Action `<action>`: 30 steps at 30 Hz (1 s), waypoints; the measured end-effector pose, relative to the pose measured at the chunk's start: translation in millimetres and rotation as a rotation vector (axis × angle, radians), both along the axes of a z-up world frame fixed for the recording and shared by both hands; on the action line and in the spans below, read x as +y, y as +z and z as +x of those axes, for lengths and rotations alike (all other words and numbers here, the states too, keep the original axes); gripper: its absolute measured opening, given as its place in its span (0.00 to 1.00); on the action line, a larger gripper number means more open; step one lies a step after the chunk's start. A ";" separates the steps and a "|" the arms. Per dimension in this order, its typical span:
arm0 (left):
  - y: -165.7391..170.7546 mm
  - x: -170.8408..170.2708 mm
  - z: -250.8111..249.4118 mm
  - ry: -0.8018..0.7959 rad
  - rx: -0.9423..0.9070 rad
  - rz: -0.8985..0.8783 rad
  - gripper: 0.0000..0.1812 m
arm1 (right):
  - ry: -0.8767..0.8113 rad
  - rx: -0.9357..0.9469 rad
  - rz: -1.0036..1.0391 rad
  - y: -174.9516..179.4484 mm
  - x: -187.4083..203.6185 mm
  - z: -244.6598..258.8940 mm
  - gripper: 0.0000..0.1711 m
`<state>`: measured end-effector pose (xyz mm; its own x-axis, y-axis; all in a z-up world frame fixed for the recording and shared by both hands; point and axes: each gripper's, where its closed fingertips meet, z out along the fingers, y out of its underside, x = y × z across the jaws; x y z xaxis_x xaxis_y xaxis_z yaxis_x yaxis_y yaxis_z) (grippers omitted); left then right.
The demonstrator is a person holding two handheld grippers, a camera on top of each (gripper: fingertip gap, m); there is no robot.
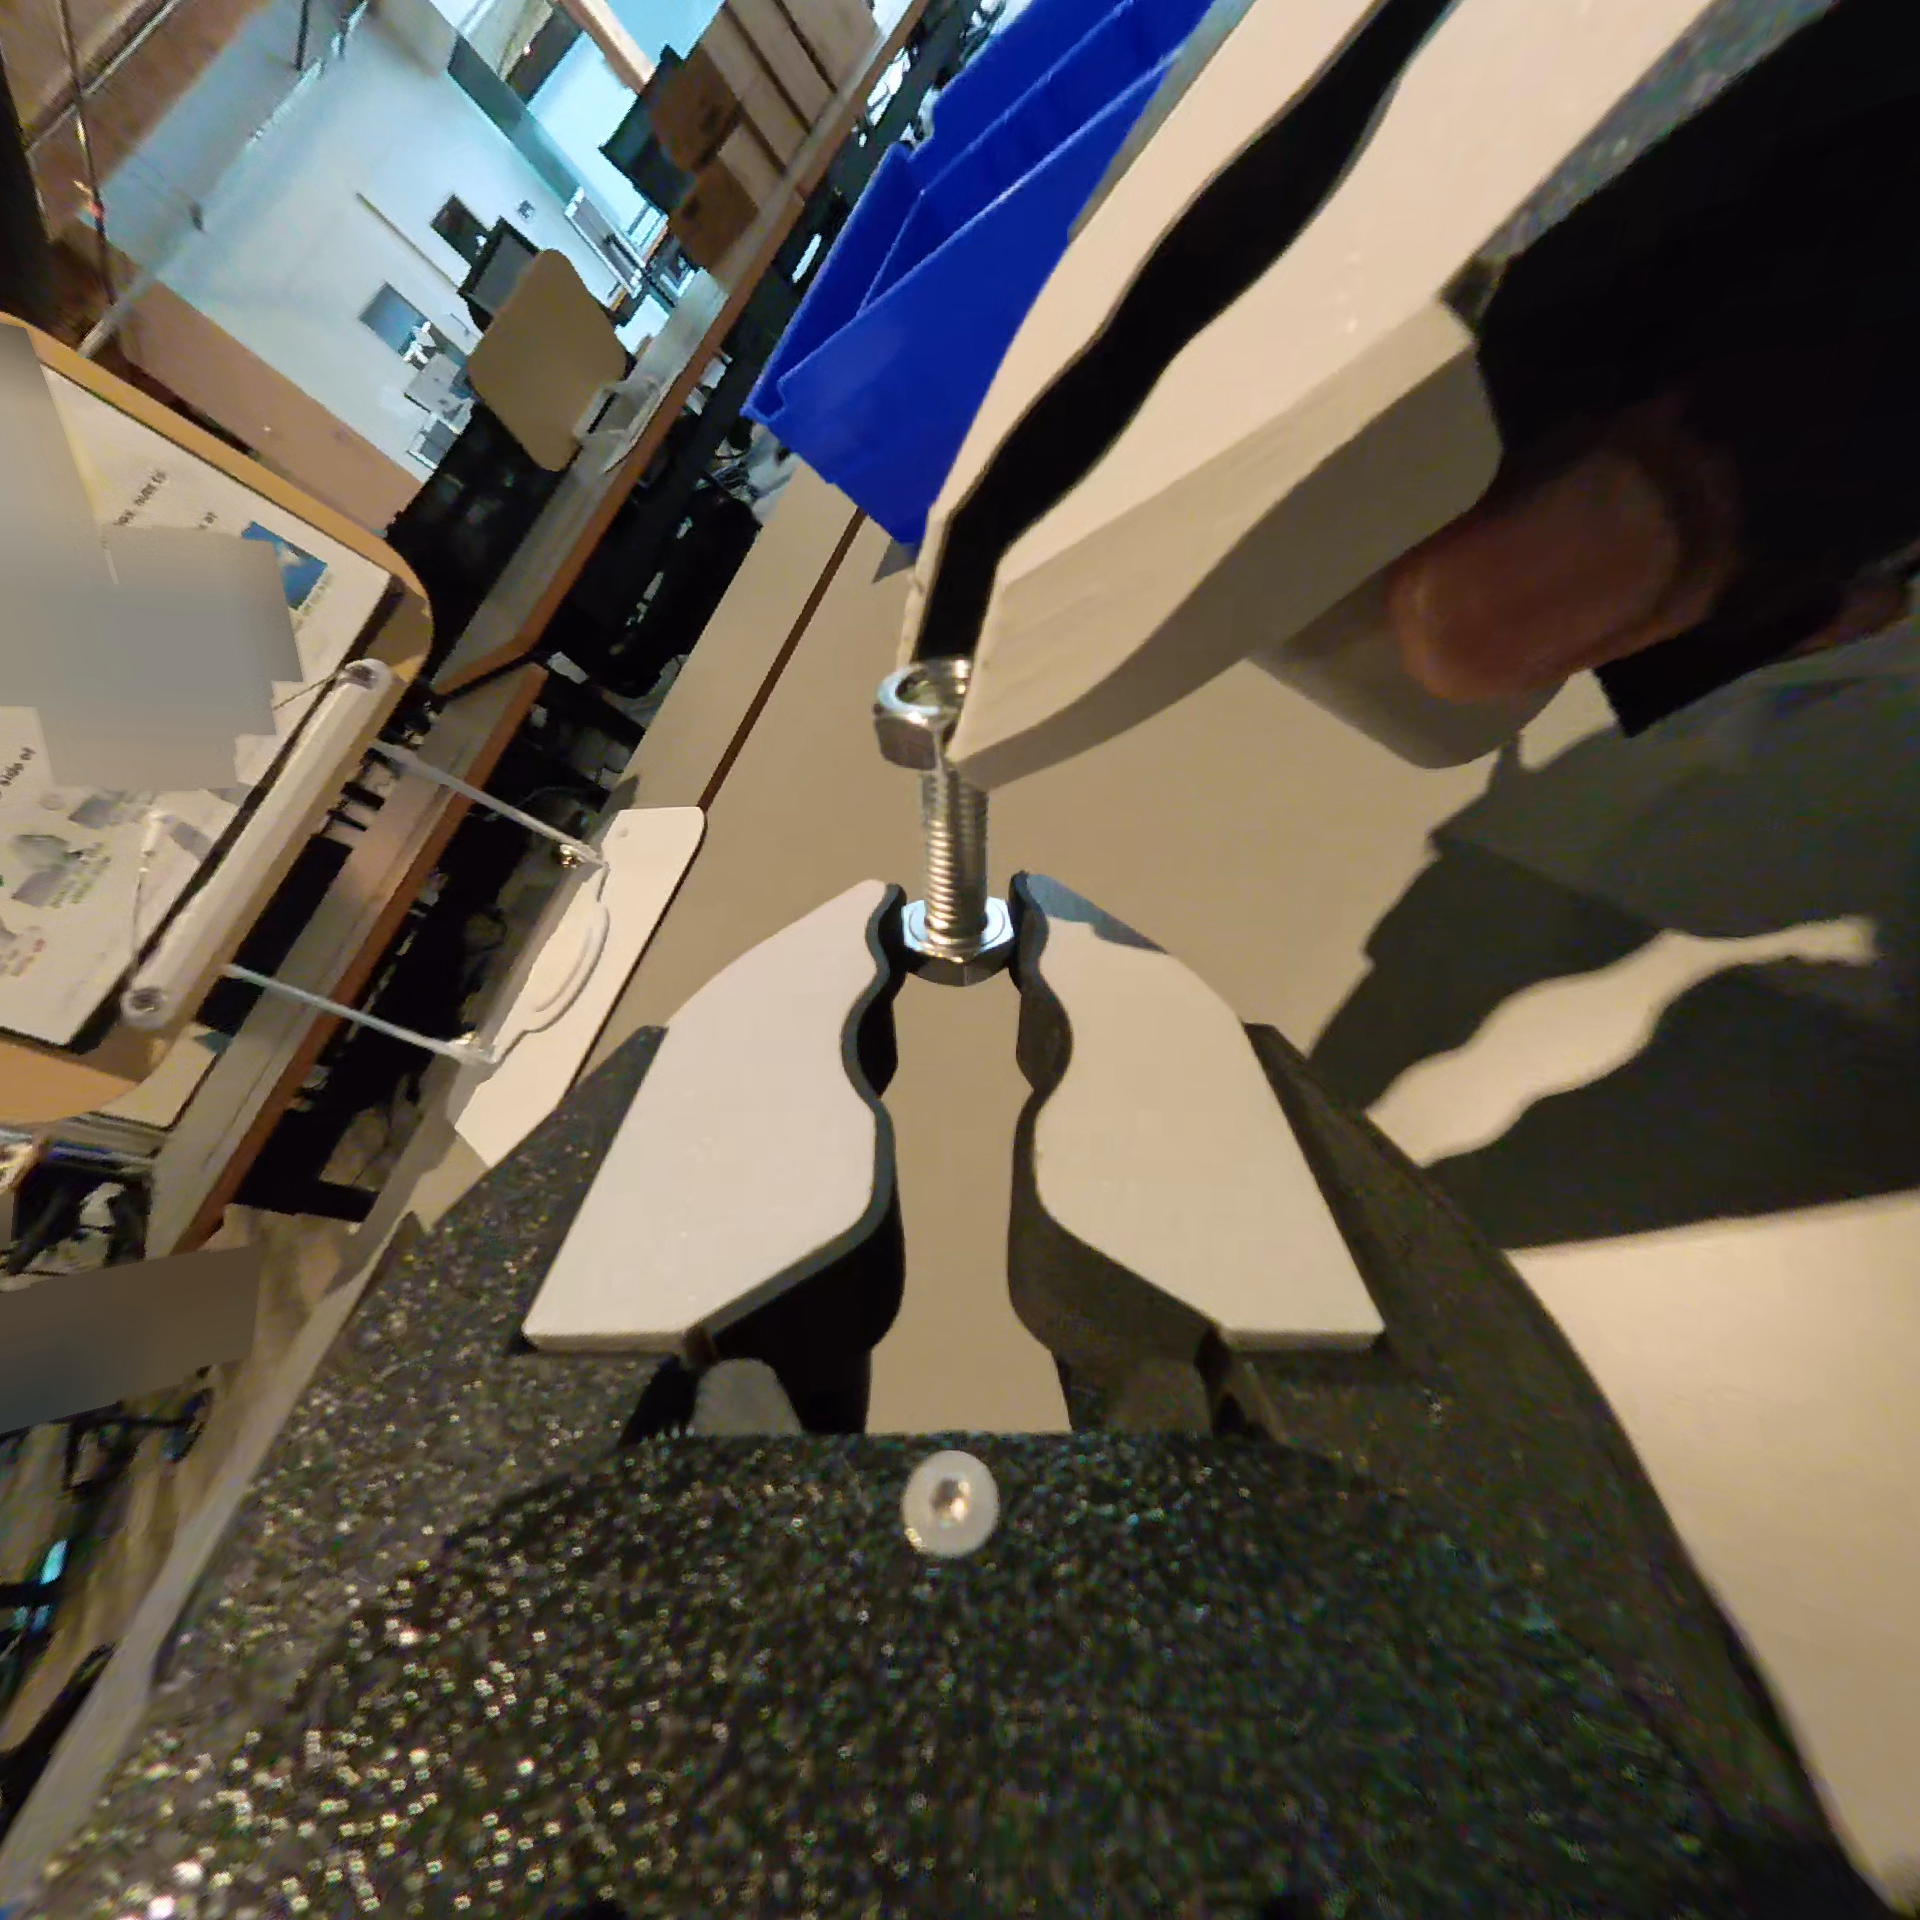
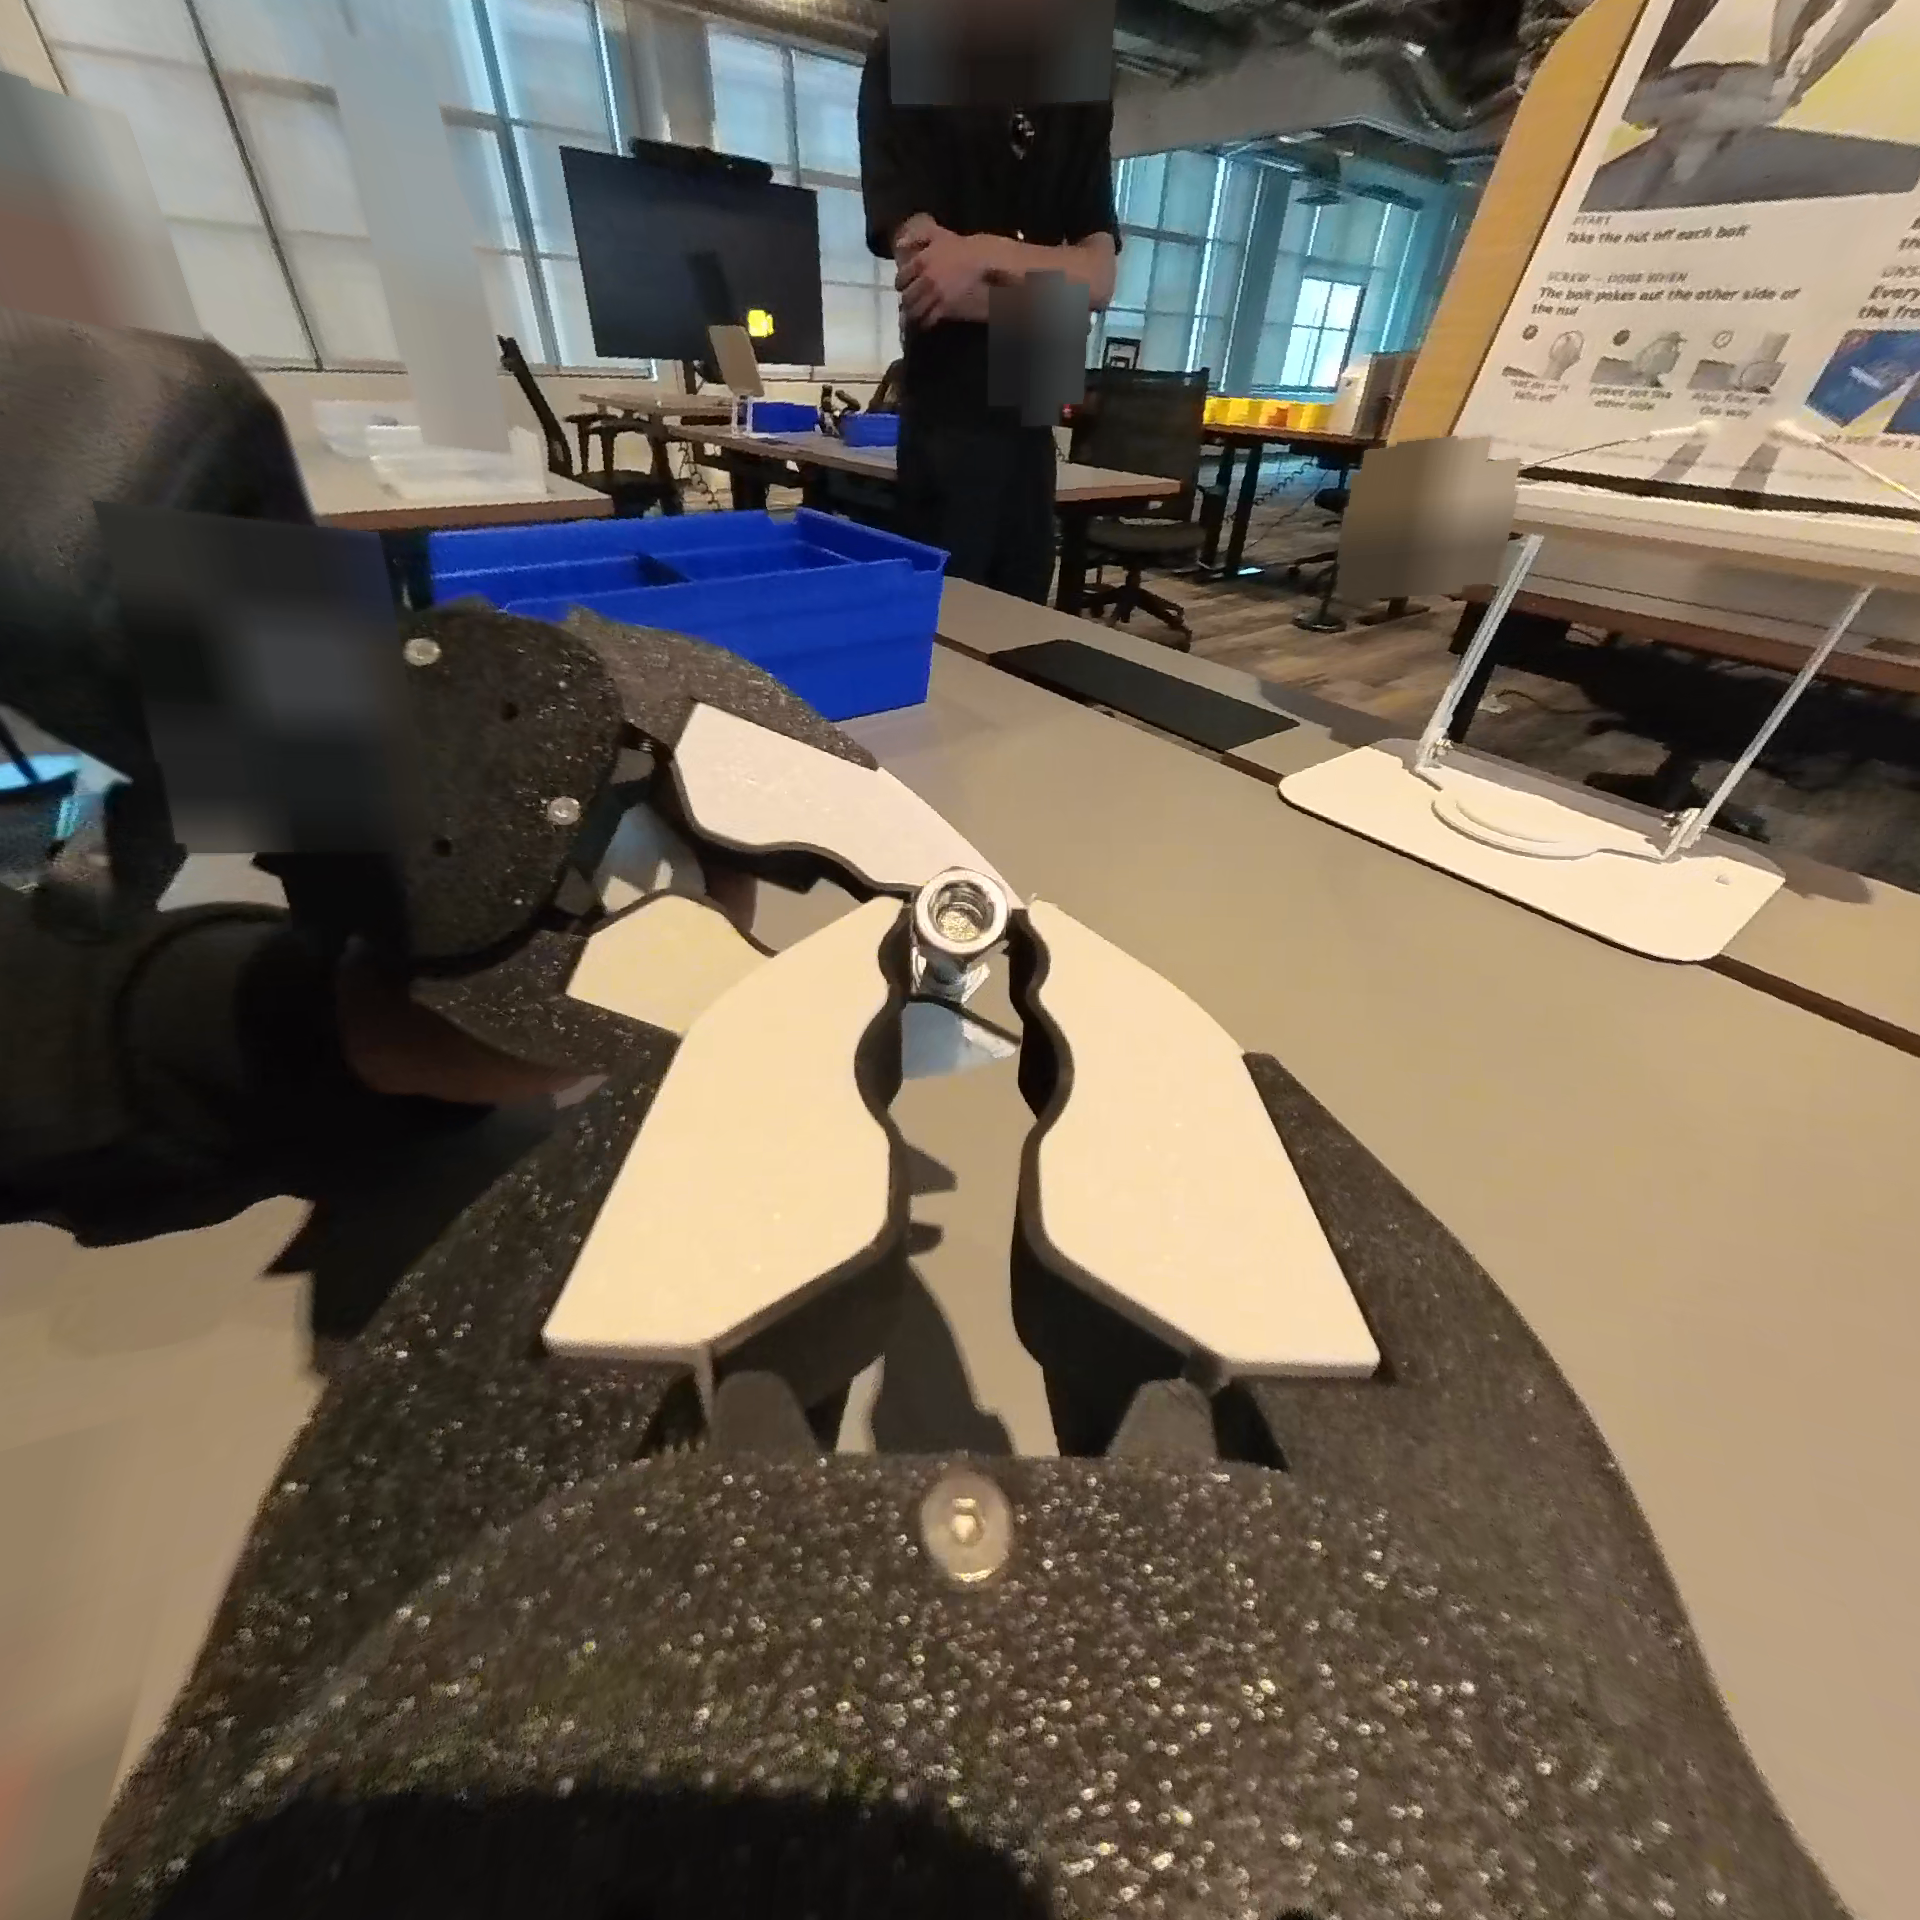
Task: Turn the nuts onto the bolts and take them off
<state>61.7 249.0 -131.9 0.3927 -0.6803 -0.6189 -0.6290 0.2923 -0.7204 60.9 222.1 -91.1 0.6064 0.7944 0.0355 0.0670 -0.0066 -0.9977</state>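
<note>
A silver bolt (image 1: 943,844) points away from my left gripper (image 1: 951,920), which is shut on the bolt's hex head (image 1: 951,951). A silver nut (image 1: 914,717) sits at the bolt's threaded tip. My right gripper (image 1: 940,681) comes in from the upper right and is shut on the nut. In the right wrist view the nut (image 2: 956,916) shows end-on between my right gripper's (image 2: 961,925) tips, with the bolt (image 2: 940,975) under it. The left gripper's fingers (image 2: 790,800) reach in from the left, above the grey table (image 2: 1455,1143).
A blue divided bin (image 2: 727,592) stands on the table behind the grippers; it also shows in the left wrist view (image 1: 904,343). A white stand (image 2: 1538,842) holding an instruction board is at the right. A black mat (image 2: 1143,691) lies beyond. A person (image 2: 987,312) stands behind the table. Some 5 centimeters of space lies between my two pairs of fingers.
</note>
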 end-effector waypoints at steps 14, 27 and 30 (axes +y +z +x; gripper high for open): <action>3.1 -25.8 16.0 -0.251 -0.208 -0.249 0.10 | 0.132 -0.032 0.087 9.7 -16.5 -0.6 0.10; -6.5 -20.4 17.3 -0.163 -0.166 -0.316 0.10 | -0.044 -0.139 0.118 1.3 -7.5 6.1 0.10; -8.3 -19.2 17.5 -0.143 -0.162 -0.327 0.10 | -0.065 -0.115 0.092 0.2 -5.7 6.3 0.10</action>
<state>79.2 229.8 -140.2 0.3541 -0.8864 -0.2982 -0.4692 0.1075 -0.8765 67.2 216.4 -90.9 0.6439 0.7440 0.1785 0.1830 0.0767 -0.9801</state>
